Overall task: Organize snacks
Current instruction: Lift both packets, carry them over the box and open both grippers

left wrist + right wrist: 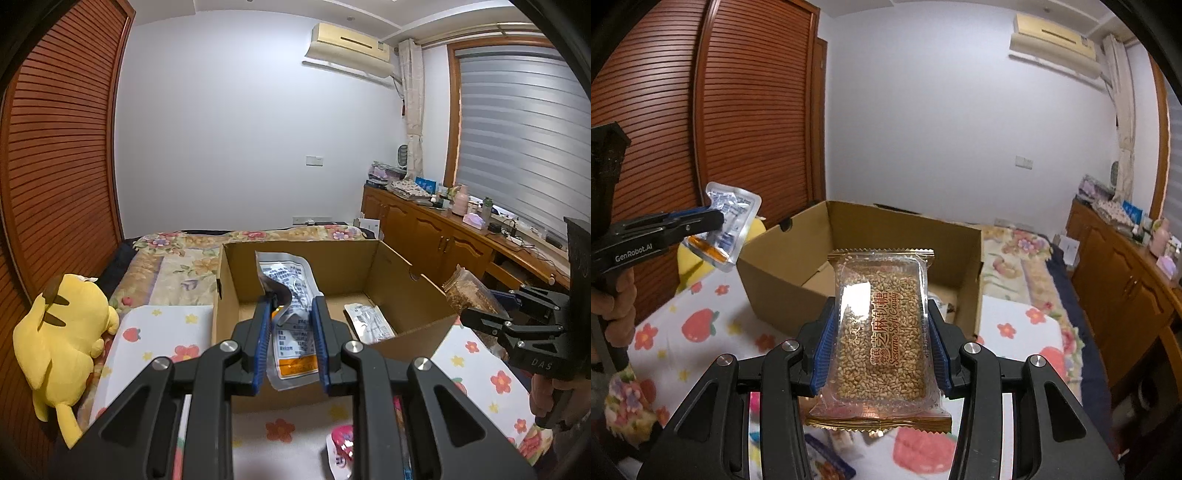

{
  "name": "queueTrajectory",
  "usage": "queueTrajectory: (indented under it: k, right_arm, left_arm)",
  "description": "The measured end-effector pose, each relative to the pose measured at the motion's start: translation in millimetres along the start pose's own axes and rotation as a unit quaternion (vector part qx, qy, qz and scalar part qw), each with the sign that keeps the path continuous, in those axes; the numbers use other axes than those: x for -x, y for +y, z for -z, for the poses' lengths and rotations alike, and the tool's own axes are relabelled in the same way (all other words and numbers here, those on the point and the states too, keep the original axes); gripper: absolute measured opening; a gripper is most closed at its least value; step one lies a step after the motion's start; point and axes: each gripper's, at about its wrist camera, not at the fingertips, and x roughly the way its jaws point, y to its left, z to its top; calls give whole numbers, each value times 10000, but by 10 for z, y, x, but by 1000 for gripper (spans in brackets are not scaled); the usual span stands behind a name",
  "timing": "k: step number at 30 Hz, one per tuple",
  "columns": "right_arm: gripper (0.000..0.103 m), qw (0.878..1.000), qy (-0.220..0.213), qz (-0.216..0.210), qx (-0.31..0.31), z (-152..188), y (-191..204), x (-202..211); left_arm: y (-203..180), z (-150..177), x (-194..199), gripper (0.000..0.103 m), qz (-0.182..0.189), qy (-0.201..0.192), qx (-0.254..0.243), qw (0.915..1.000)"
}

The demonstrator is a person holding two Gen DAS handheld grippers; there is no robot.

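Observation:
My left gripper [293, 304] is shut on a crumpled silver foil pouch [295, 343] with an orange label and holds it in the air over the near edge of an open cardboard box [343, 266]. A second silver pouch [369, 321] lies on the box floor at the right. In the right wrist view my right gripper [882, 308] is shut on a clear sesame candy pack [882, 325], raised in front of the box [783, 288]. The left gripper [718, 221] shows there at the left with its pouch [729, 225]. The right gripper [487, 317] with the candy pack [469, 295] hangs beside the box's right wall.
The box stands on a white cloth [166, 332] printed with flowers and strawberries, on a bed. A yellow plush toy [62, 343] lies at the left. Loose snack packets [341, 446] sit near the front edge. A wooden cabinet [443, 240] lines the right wall.

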Motion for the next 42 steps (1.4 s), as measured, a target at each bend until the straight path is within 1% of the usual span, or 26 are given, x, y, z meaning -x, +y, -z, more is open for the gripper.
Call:
queueTrajectory:
  k: [5,12,15,21,25,30,32,34,39,42]
  right_arm:
    - [45,9999,13,-24,-109,-149,-60,-103]
    - [45,9999,37,73,-59,-310,-81,-256]
    - [45,9999,93,80,-48,-347,-87,-346]
    - [45,9994,311,137,-47,-378,-108,-600]
    - [45,9983,485,-24,-316,-349,-172,-718]
    - [45,9969,648,-36,-447,-323,-210,-851]
    - [45,9958,709,-102,-565,-321,-232,-910]
    - [45,9950,757,-151,-638,-316,-236,-965]
    - [45,9945,856,-87,-596,-270,-183,-1092]
    - [46,9942,869,-89,-621,-258,-176,-1126]
  left_arm:
    - [-15,-76,-155,19,-54,57,-41,10000]
    - [-74,-105,-344,20,-169,176,-225,9994]
    - [-58,-114,-407,20,-168,240,-231,9993]
    - [-5,-87,-524,20,-171,428,-199,9987]
    - [55,-47,-553,20,-150,508,-88,9986]
    - [91,-30,-630,20,-127,641,3,9979]
    - [105,-17,-659,20,-103,691,68,9975]
    - [106,-12,-675,20,-123,709,52,9974]
    - [100,-3,-702,20,-149,763,-2,9970]
    - [127,11,-705,25,-113,822,50,9965]
